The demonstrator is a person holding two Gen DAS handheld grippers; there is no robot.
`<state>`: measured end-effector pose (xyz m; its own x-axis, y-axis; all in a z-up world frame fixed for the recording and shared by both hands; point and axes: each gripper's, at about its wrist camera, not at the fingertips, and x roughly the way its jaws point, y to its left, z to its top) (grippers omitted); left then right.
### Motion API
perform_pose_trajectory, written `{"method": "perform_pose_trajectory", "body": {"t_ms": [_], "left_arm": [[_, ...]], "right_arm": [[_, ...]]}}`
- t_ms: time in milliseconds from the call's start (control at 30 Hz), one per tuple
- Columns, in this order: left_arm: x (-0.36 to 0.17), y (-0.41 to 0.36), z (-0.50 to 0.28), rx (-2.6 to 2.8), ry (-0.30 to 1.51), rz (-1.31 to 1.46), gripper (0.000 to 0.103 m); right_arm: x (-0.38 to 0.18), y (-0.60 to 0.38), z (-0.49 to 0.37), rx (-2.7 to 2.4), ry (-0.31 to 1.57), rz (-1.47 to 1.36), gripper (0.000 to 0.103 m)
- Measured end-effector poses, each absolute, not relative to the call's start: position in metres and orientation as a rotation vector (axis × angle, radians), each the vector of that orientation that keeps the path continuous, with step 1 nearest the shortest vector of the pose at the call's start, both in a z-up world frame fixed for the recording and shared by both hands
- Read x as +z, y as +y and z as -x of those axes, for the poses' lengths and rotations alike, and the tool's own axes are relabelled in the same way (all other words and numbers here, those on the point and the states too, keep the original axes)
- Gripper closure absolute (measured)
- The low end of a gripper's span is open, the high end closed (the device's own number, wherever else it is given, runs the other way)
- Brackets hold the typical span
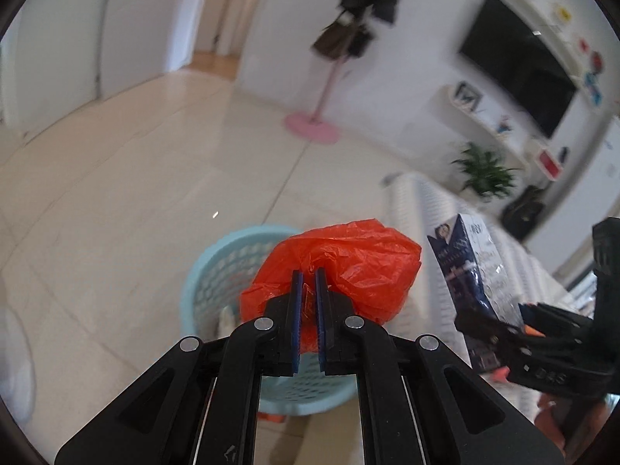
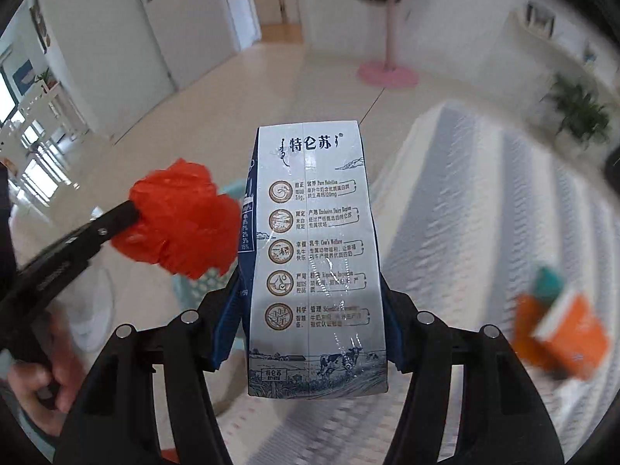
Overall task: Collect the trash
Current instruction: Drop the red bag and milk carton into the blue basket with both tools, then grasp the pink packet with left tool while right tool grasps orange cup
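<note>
My left gripper is shut on a crumpled red plastic bag and holds it just above a light blue lattice waste basket on the floor. The bag also shows in the right wrist view, with the left gripper coming in from the left. My right gripper is shut on a blue-and-white milk carton, held upright above the striped table edge. The carton and right gripper show at the right of the left wrist view. The basket is mostly hidden behind the bag and carton.
A table with a striped grey-white cloth lies to the right; an orange box with a teal item sits on it. A pink coat stand, a potted plant and a wall TV stand beyond on tiled floor.
</note>
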<state>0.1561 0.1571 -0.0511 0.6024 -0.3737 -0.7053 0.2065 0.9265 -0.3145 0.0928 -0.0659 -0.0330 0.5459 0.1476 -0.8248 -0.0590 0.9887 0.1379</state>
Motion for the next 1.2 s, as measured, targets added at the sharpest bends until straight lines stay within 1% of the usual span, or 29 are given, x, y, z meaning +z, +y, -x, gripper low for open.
{"method": "perform_pose_trajectory", "body": {"t_ms": [100, 200, 267, 300, 333, 400, 600, 733, 967, 1000, 1100, 1200], "left_arm": [[-0.077, 0.163, -0.170, -0.313, 0.921, 0.219, 0.099], [-0.091, 0.161, -0.177, -0.300, 0.949, 0.212, 0.097], [-0.095, 0.161, -0.176, -0.289, 0.958, 0.225, 0.082], [-0.097, 0.161, -0.177, -0.293, 0.959, 0.236, 0.067], [-0.097, 0.163, -0.175, -0.289, 0.953, 0.244, 0.062], [-0.097, 0.165, -0.170, -0.295, 0.947, 0.243, 0.061], [-0.083, 0.153, -0.160, -0.350, 0.924, 0.250, 0.061], [-0.060, 0.134, -0.142, -0.424, 0.891, 0.255, 0.061], [-0.017, 0.064, -0.099, -0.645, 0.861, 0.258, 0.060], [-0.015, 0.051, -0.095, -0.676, 0.866, 0.253, 0.058], [-0.014, 0.009, -0.080, -0.777, 0.893, 0.226, 0.058], [-0.020, -0.038, -0.066, -0.864, 0.926, 0.165, 0.054]], "right_arm": [[-0.062, -0.055, -0.107, 0.125, 1.061, -0.137, 0.045], [-0.079, -0.059, -0.121, 0.130, 1.093, -0.152, 0.044], [-0.086, -0.059, -0.127, 0.122, 1.111, -0.173, 0.044], [-0.089, -0.060, -0.129, 0.124, 1.123, -0.191, 0.042], [-0.091, -0.064, -0.132, 0.124, 1.127, -0.202, 0.040], [-0.093, -0.066, -0.133, 0.120, 1.124, -0.196, 0.036], [-0.080, -0.065, -0.124, 0.130, 1.091, -0.158, 0.036], [-0.052, -0.080, -0.098, 0.132, 0.999, -0.143, 0.036], [0.023, -0.148, -0.023, 0.049, 0.779, -0.108, 0.036], [0.031, -0.162, -0.013, 0.027, 0.754, -0.099, 0.036], [0.047, -0.206, 0.017, -0.056, 0.710, -0.082, 0.036], [0.053, -0.252, 0.035, -0.119, 0.705, -0.104, 0.036]]}}
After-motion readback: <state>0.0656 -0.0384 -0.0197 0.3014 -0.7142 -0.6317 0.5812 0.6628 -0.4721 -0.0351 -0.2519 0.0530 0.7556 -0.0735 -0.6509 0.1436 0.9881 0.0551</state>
